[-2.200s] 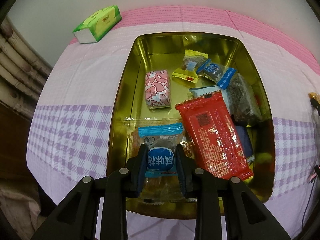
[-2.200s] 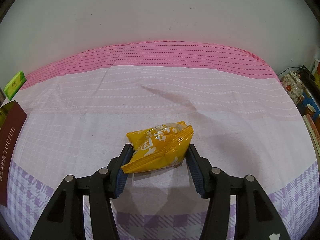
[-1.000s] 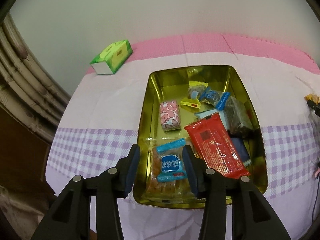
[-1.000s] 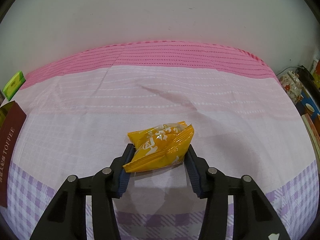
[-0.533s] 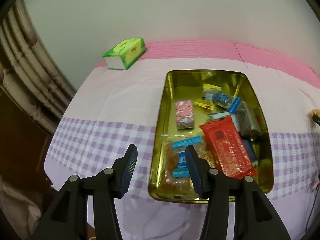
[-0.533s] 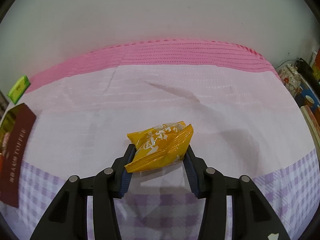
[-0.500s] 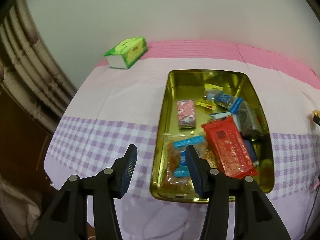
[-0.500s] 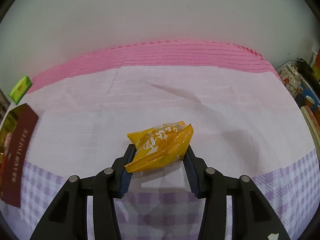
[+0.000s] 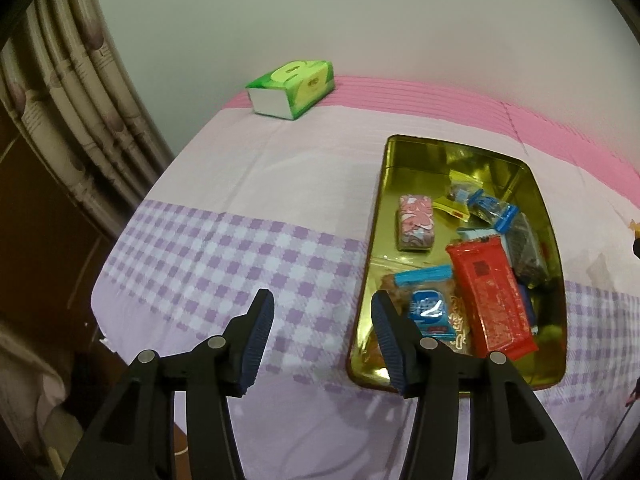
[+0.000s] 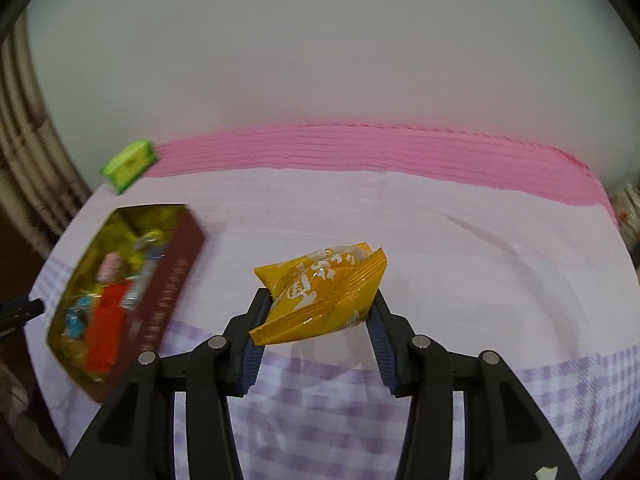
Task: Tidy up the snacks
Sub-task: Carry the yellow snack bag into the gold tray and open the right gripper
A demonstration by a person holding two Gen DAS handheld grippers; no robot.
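A gold tin (image 9: 374, 216) with dark red outer walls sits on the pink and purple cloth, and it also shows at the left of the right wrist view (image 10: 182, 264). It holds several snacks: a red packet (image 9: 490, 300), a blue-labelled packet (image 9: 430, 310) and a pink patterned packet (image 9: 416, 222). My left gripper (image 9: 322, 320) is open and empty, above the cloth just left of the tin's near end. My right gripper (image 10: 318, 314) is shut on a yellow snack packet (image 10: 324, 292), held above the cloth to the right of the tin.
A green tissue box (image 9: 292, 88) stands at the back left by the wall; it also shows in the right wrist view (image 10: 128, 164). Curtain folds (image 9: 76, 112) and dark wooden furniture lie left of the table edge. Some items sit past the table's right end (image 10: 630, 216).
My left gripper let go of the blue-labelled packet in the tin, opened, and drew back up and to the left. My right gripper closed on the yellow packet, lifted it and swung toward the tin.
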